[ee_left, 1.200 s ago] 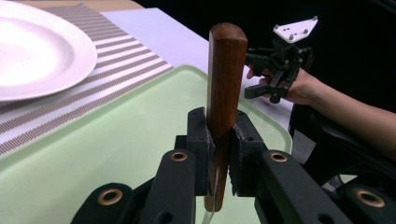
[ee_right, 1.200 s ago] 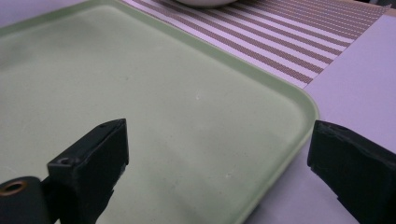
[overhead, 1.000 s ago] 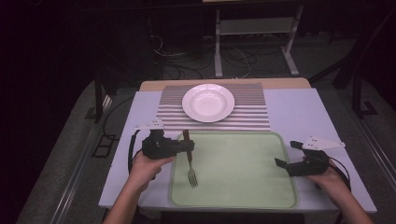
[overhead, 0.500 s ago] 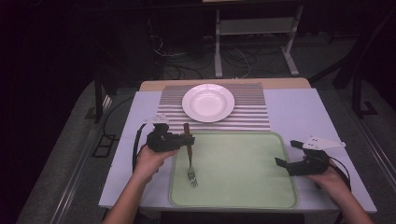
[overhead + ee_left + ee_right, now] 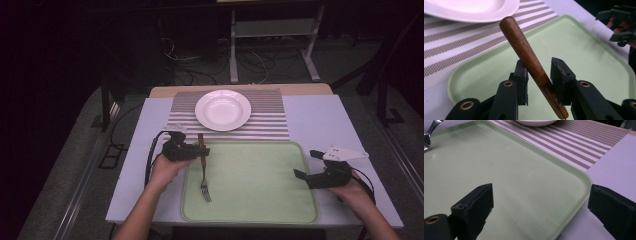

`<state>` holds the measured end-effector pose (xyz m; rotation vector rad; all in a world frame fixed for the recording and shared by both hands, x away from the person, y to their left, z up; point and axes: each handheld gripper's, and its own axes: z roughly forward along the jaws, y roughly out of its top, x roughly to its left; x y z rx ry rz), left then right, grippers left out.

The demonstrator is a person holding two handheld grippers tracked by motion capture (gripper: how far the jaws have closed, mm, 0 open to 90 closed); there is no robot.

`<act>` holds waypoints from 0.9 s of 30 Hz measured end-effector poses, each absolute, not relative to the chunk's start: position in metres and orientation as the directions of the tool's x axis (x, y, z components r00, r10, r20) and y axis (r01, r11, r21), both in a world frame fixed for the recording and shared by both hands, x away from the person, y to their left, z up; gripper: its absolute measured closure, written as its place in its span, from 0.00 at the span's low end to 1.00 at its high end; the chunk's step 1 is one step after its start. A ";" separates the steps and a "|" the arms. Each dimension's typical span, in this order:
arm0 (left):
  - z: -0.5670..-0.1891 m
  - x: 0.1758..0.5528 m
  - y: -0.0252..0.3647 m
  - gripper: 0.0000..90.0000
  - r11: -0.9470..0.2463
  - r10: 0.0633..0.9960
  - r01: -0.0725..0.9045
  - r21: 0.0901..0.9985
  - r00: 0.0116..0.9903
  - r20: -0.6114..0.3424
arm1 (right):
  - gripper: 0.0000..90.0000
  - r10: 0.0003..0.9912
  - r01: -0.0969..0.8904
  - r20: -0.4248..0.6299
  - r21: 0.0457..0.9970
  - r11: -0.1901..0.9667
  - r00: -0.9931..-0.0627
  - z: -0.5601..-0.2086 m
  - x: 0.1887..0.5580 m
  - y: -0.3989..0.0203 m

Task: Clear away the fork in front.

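**Fork handle between loosened jaws at the tray's edge**

The fork [image 5: 202,170] has a round, tapering handle of dark polished wood and a thin metal neck and tines. It lies on the left part of the tray [image 5: 260,180], tines toward the person, its handle end raised over the tray's far rim. The left tool [image 5: 539,77] straddles the handle; its jaws have just been opening, and in the left gripper view one pad has a gap to the wood while the other sits right against it, so the grip is released. The tray is pale green, smooth, with rounded corners and a low rim. Just beyond it a striped woven mat [image 5: 270,120] carries a round white plate [image 5: 223,110]. The right tool [image 5: 312,175] rests at the tray's right edge, jaws spread wide and holding nothing. The counter [image 5: 320,120] is pale grey; the room beyond is dark, with cables on the floor.
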<state>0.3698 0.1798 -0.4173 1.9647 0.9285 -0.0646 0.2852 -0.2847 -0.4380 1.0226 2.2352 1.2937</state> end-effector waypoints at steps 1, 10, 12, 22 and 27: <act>-0.420 0.371 0.180 0.72 -0.283 0.587 0.635 0.719 0.707 -0.394 | 0.07 0.738 0.407 0.045 0.856 0.320 -0.674 -0.438 0.285 -0.284; -0.441 0.377 0.183 0.67 -0.310 0.651 0.698 0.646 0.651 -0.391 | 0.07 0.737 0.403 0.041 0.857 0.321 -0.674 -0.438 0.286 -0.285; -0.443 0.379 0.183 0.67 -0.319 0.659 0.701 0.637 0.648 -0.382 | 0.07 0.739 0.404 0.041 0.857 0.320 -0.672 -0.438 0.286 -0.286; -0.435 0.376 0.186 0.55 -0.308 0.682 0.667 0.678 0.652 -0.331 | 0.07 0.742 0.403 0.047 0.862 0.308 -0.668 -0.438 0.282 -0.291; -0.427 0.370 0.189 0.46 -0.307 0.674 0.629 0.714 0.674 -0.304 | 0.07 0.741 0.397 0.044 0.864 0.308 -0.670 -0.437 0.282 -0.290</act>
